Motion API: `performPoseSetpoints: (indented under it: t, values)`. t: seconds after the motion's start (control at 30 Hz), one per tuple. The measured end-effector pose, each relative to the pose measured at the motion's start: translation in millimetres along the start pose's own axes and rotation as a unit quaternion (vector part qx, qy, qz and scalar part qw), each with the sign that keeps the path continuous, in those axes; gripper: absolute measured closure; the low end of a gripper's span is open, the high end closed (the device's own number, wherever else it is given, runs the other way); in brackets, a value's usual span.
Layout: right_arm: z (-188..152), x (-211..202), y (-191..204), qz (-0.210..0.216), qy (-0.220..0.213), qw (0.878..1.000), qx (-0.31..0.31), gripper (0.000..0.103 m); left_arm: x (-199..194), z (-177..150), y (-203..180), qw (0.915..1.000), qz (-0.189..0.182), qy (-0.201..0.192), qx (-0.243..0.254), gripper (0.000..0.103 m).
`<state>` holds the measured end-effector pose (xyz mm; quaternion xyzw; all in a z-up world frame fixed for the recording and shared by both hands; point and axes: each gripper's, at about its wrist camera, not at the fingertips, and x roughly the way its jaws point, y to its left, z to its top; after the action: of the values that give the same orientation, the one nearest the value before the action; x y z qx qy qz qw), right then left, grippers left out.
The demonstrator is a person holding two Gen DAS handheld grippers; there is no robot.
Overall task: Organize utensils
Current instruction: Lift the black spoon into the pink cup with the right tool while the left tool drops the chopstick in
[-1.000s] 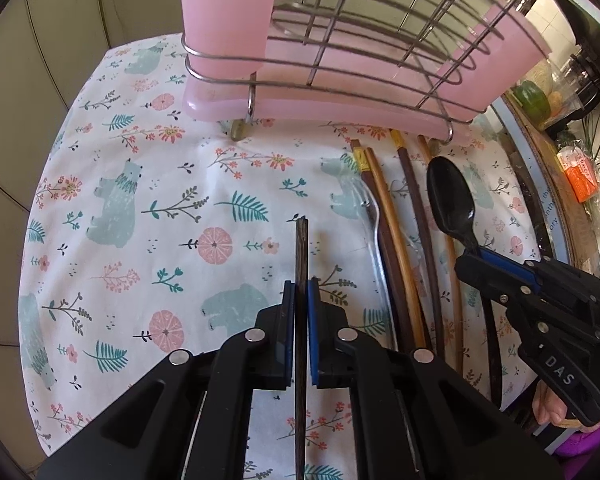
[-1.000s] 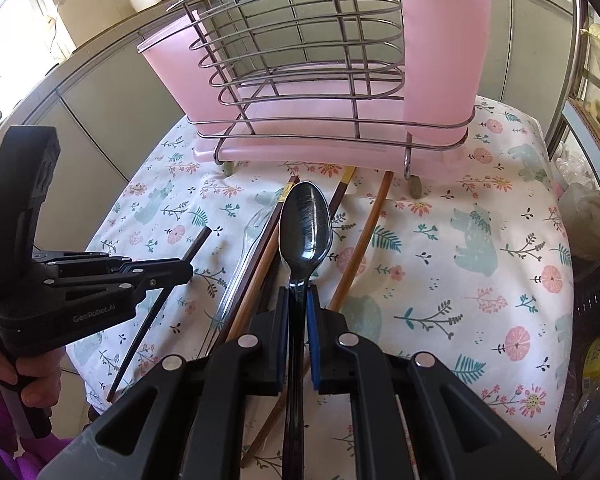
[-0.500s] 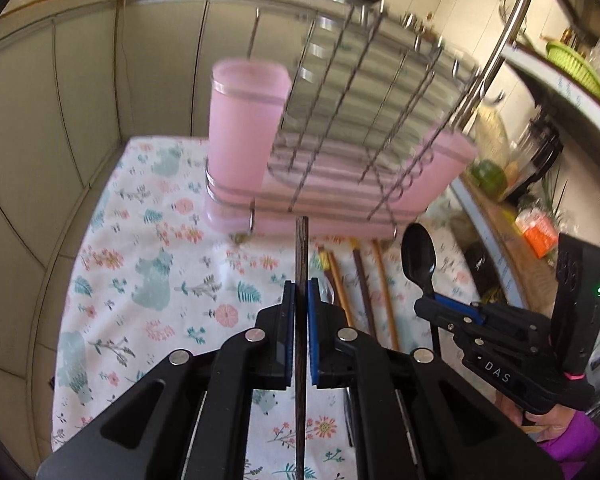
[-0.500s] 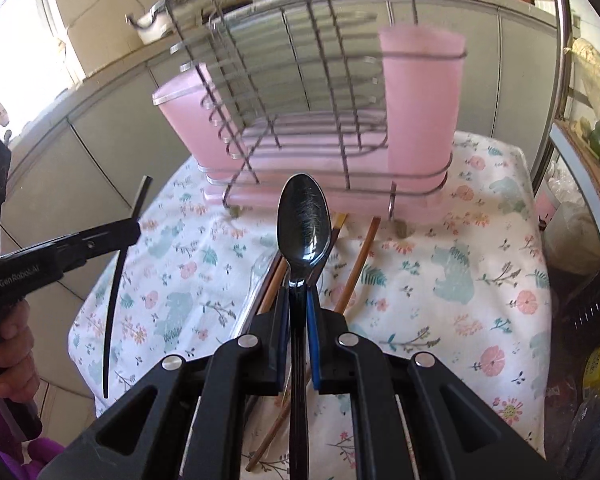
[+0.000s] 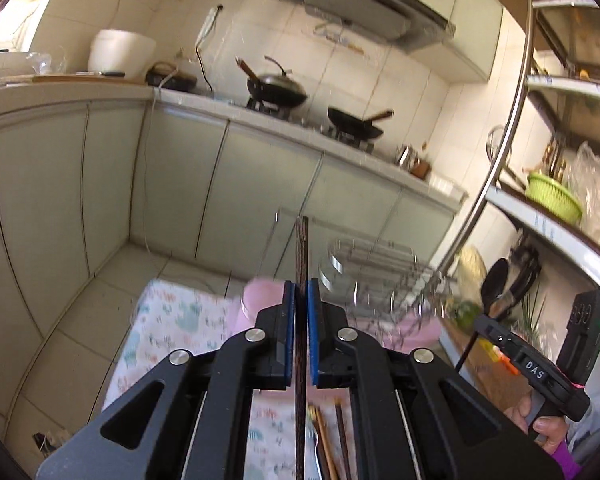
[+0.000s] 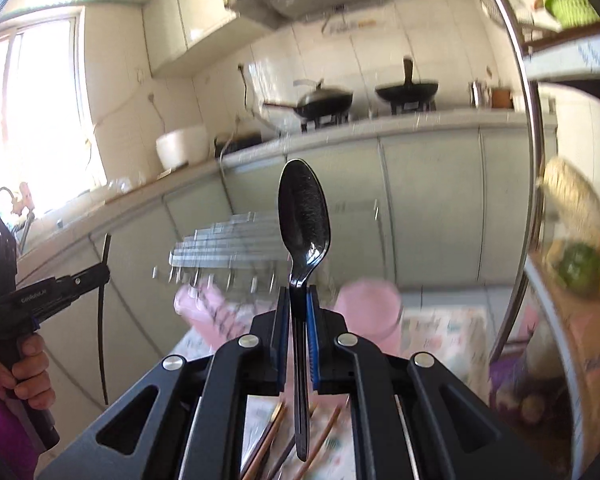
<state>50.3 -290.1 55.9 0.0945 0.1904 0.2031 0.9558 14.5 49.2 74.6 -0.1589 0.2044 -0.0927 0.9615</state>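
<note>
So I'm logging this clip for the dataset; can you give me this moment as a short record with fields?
left hand-held gripper: shut on dark chopstick, tip pointing up
right hand-held gripper: shut on black spoon, bowl upward
rack: pink wire dish rack below and ahead of both grippers, blurred
on the floral cloth: more chopsticks lying loose
not yet done: neither utensil is in the rack

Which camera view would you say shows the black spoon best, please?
The right wrist view: the spoon fills the centre, bowl up, clamped in the right gripper. The left wrist view shows it small, at the right edge.
</note>
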Motion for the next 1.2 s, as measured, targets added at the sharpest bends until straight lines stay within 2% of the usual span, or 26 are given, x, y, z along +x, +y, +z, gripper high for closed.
performPoseSetpoints:
  t: [0.13,0.37,0.53,0.67,0.8,1.07,1.2]
  values:
    - [38,2,-5,-0.017,-0.06,0.998,-0.01,0.095,9,27,2,0.9991,0.007,-0.041,-0.01,0.098]
    - [69,21,-15,-0.05,-0.101,0.993,-0.031,0.095,43,62,13,0.9963,0.014,-0.076,-0.036,0.098]
    - [64,44,-22,-0.053,-0.084,0.995,-0.027,0.095,59,64,10,0.9919,0.03,-0.122,-0.016,0.098]
    - [42,61,-30,-0.054,-0.048,0.997,-0.015,0.095,76,52,8,0.9895,0.051,-0.135,0.01,0.098]
    - [22,71,-36,-0.057,-0.023,0.998,-0.006,0.095,93,32,12,0.9904,0.063,-0.121,0.023,0.098]
    - [1,75,-41,-0.061,0.02,0.998,0.01,0.096,102,0,22,0.9975,0.051,-0.048,0.012,0.098]
    - [-8,76,-40,-0.063,0.039,0.997,0.014,0.096,105,-13,22,0.9979,0.062,-0.009,0.018,0.098]
